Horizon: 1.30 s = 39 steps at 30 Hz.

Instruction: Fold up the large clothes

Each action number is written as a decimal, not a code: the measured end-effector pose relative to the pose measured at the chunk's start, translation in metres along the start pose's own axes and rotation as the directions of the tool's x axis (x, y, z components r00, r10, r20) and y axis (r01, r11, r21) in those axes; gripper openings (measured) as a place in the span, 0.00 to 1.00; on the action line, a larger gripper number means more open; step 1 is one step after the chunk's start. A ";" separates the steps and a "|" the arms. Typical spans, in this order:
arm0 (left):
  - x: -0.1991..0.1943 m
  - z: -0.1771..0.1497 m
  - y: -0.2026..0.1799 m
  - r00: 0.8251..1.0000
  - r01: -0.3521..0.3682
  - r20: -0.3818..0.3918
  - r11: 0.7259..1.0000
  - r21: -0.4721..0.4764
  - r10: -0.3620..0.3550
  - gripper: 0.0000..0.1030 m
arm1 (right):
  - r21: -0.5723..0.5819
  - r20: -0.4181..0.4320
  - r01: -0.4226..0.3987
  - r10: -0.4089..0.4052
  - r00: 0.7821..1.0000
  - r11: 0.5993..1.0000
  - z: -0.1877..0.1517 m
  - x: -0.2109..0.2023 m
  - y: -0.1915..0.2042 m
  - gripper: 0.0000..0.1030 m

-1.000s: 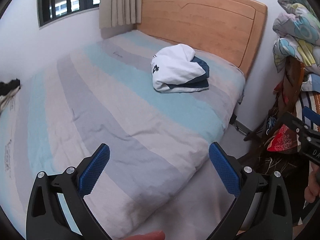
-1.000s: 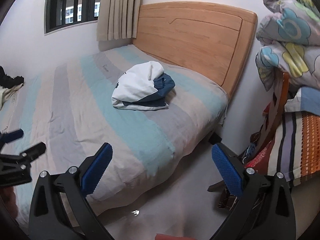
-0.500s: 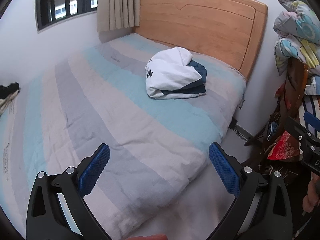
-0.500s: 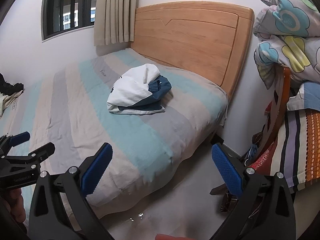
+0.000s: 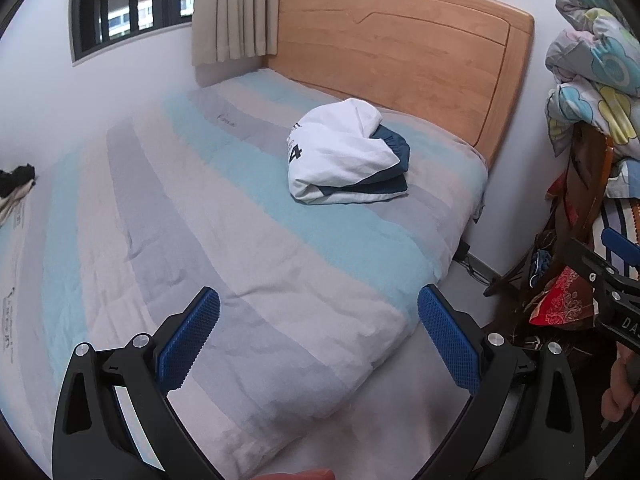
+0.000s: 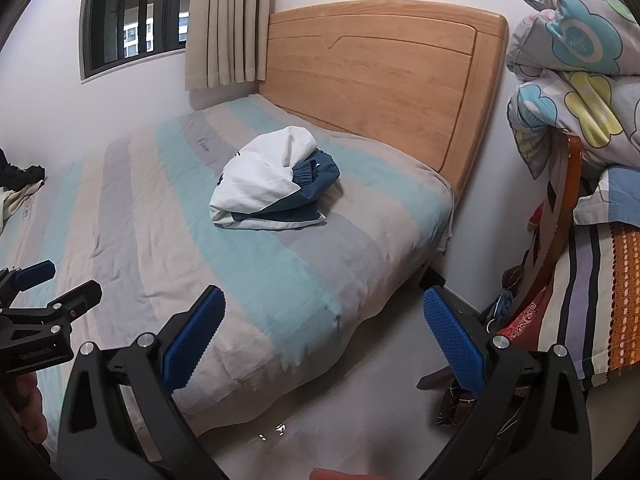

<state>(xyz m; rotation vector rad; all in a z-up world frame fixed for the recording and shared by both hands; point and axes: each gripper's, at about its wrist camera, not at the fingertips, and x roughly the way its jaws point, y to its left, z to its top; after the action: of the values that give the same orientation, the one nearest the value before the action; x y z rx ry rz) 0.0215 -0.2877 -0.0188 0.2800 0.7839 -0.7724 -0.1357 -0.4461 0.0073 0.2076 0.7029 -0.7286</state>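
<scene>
Altogether one folded white and navy fabric garment (image 5: 344, 156) (image 6: 272, 184) on the striped blue-grey bedsheet (image 5: 224, 248), near the wooden headboard (image 5: 400, 48), well beyond two black blue-padded grippers, left gripper (image 5: 318, 344) and right gripper (image 6: 324, 340) both spread wide, holding nothing.

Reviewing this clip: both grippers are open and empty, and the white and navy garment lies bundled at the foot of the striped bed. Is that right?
Not quite. The white and navy garment lies bundled near the wooden headboard, not at the foot, as the left wrist view shows. The rest holds: left gripper and right gripper are open and empty.
</scene>
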 end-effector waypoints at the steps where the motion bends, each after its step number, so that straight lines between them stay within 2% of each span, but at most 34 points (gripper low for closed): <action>1: 0.000 0.001 0.000 1.000 0.005 0.002 1.000 -0.001 -0.005 0.94 | 0.001 -0.001 0.001 -0.001 1.000 1.000 0.001 0.001 0.000 0.93; 8: 0.005 0.003 -0.001 1.000 0.018 -0.005 1.000 -0.008 -0.019 0.94 | -0.001 -0.002 0.002 -0.002 1.000 1.000 0.005 0.005 -0.004 0.93; 22: 0.007 0.007 -0.006 1.000 0.000 0.003 1.000 0.004 0.000 0.94 | -0.001 -0.012 0.002 -0.002 1.000 1.000 0.005 0.010 -0.007 0.93; 30: 0.008 0.012 -0.006 1.000 0.018 -0.007 1.000 -0.017 -0.018 0.94 | -0.004 -0.013 0.004 -0.004 1.000 1.000 0.005 0.010 -0.010 0.93; 39: 0.007 0.009 -0.012 1.000 0.026 -0.005 1.000 0.004 -0.026 0.94 | 0.002 -0.017 0.005 -0.005 1.000 1.000 0.002 0.010 -0.014 0.93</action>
<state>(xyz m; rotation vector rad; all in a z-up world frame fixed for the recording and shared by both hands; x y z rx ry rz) 0.0211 -0.3042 -0.0168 0.2761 0.7920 -0.7982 -0.1389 -0.4625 0.0029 0.2139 0.7191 -0.7325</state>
